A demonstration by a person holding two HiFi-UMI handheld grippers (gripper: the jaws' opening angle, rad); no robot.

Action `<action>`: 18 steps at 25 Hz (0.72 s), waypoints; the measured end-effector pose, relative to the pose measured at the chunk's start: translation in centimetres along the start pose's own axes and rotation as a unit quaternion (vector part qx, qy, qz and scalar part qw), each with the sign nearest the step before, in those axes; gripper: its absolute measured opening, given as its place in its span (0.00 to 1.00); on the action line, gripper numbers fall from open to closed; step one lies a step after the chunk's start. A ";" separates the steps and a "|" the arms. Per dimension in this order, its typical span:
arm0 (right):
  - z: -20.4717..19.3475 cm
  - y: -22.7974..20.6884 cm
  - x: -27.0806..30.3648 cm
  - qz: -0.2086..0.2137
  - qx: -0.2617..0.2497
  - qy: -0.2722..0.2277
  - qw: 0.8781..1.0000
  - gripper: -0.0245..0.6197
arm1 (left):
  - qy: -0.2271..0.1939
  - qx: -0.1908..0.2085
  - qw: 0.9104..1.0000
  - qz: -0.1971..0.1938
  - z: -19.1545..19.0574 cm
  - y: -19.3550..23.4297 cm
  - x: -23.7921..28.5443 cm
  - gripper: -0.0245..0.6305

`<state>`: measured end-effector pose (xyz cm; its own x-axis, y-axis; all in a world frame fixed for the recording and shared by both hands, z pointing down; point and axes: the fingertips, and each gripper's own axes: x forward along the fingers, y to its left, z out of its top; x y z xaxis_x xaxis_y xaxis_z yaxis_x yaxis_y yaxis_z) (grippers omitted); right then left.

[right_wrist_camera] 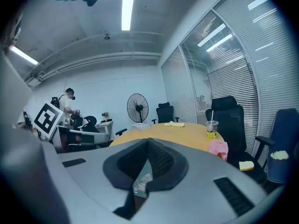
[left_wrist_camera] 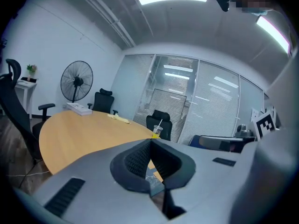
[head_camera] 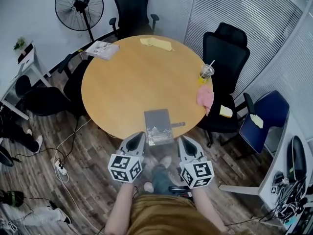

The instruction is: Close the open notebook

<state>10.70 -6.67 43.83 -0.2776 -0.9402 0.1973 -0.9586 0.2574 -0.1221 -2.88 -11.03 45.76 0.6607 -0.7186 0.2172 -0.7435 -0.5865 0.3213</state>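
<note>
The notebook [head_camera: 158,126] lies flat at the near edge of the round wooden table [head_camera: 132,82]. It shows as a single dark grey rectangle with a pale print on its near half, not as a spread of two pages. A small dark pen [head_camera: 178,124] lies just to its right. My left gripper [head_camera: 138,137] hangs off the table's near edge, just left of the notebook's near corner, jaws shut and empty. My right gripper [head_camera: 185,141] sits just right of that edge, also shut and empty. In both gripper views the pads meet [left_wrist_camera: 150,141] [right_wrist_camera: 148,140].
A plastic cup with a straw [head_camera: 206,72] and a pink cloth [head_camera: 205,96] sit at the table's right edge. At the far edge are a yellow cloth [head_camera: 156,43] and a stack of papers [head_camera: 102,49]. Black chairs [head_camera: 224,53] ring the table, and a fan [head_camera: 79,6] stands at the back left.
</note>
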 end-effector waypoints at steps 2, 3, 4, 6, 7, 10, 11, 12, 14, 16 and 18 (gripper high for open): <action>0.2 0.2 -0.5 -0.001 -0.002 -0.004 1.000 0.06 | -0.024 -0.003 1.000 0.005 1.0 0.0 -1.0 0.07; 0.2 0.3 -0.8 -0.001 -0.003 -0.006 1.000 0.06 | -0.034 -0.001 0.999 0.007 1.4 0.0 -1.4 0.07; 0.3 0.3 -1.0 -0.002 -0.004 -0.007 1.000 0.06 | -0.040 0.002 0.999 0.008 1.7 -0.1 -1.6 0.07; 0.3 0.3 -1.2 -0.002 -0.006 -0.008 1.000 0.06 | -0.049 0.002 0.999 0.004 2.2 -0.4 -2.0 0.07; 0.3 0.3 -1.4 -0.002 -0.006 -0.007 1.000 0.06 | -0.055 -0.004 0.998 0.000 2.3 -0.6 -2.2 0.07; 0.1 0.4 -1.9 0.000 -0.008 -0.007 1.000 0.06 | -0.068 -0.023 0.997 -0.007 2.3 -0.9 -2.9 0.07; 0.2 0.4 -1.9 0.001 -0.008 -0.008 1.000 0.06 | -0.069 -0.025 0.997 -0.007 2.3 -0.8 -2.9 0.07; 0.4 0.3 -1.9 0.001 -0.009 -0.010 1.000 0.06 | -0.069 -0.024 0.997 -0.006 2.4 -0.8 -2.9 0.07; 0.6 0.3 -1.9 0.002 -0.011 -0.012 1.000 0.06 | -0.069 -0.023 0.997 -0.004 2.5 -0.8 -2.8 0.07; 0.6 0.2 -2.0 0.003 -0.014 -0.011 1.000 0.06 | -0.068 -0.022 0.997 -0.004 2.4 -1.0 -2.7 0.07; 0.3 0.0 -2.0 0.004 -0.014 -0.008 1.000 0.06 | -0.065 -0.018 0.998 -0.005 2.3 -1.3 -2.5 0.07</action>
<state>11.26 -4.86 43.10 -0.2847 -0.9415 0.1805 -0.9577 0.2710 -0.0968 -3.79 -9.32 42.70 0.6467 -0.7571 0.0927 -0.7314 -0.5811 0.3568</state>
